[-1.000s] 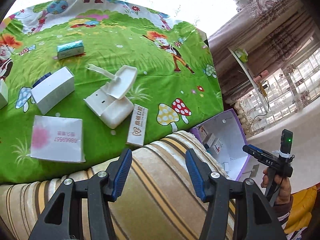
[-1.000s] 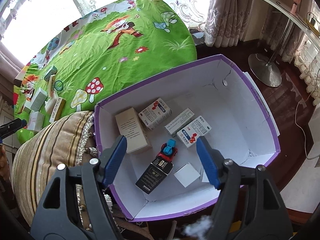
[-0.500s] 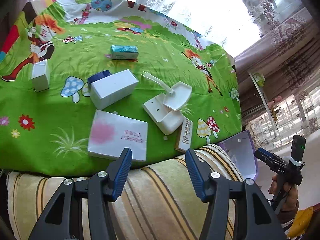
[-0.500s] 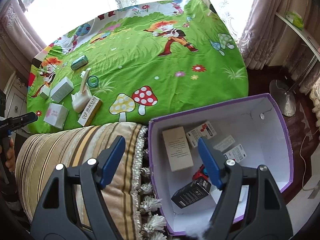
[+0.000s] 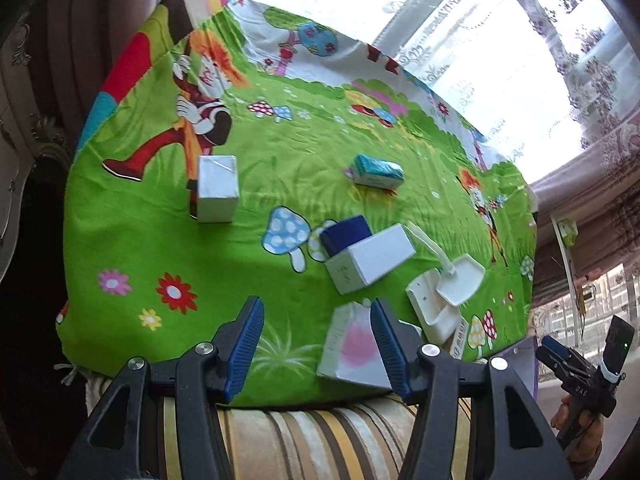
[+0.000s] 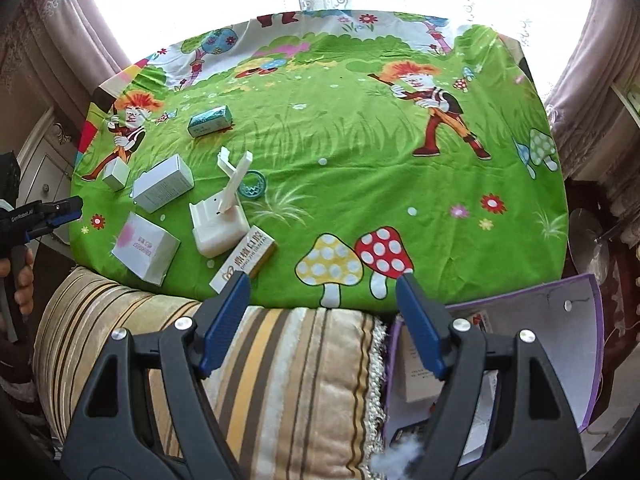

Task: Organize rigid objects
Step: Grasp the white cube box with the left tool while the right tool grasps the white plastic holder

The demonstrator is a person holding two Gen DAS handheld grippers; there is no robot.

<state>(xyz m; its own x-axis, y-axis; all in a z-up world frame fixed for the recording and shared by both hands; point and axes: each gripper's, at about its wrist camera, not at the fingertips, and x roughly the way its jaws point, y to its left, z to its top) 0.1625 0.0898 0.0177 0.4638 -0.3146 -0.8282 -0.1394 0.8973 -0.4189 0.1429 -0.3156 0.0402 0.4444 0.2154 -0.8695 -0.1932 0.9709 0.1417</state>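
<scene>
Both claws, left [image 5: 317, 350] and right [image 6: 322, 322], gape empty; only the right view shows the purple-rimmed cardboard box [image 6: 576, 320], while the pink-marked white carton [image 5: 352, 350] lies beside the left claw.

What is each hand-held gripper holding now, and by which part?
Nothing. The left hand-held gripper and the right hand-held gripper both stand open with nothing between their pads.

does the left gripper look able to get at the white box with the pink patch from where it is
Probably yes. The left gripper is open and empty, and the white box with the pink patch lies at the cloth's near edge just ahead, nothing stacked on it.
</scene>
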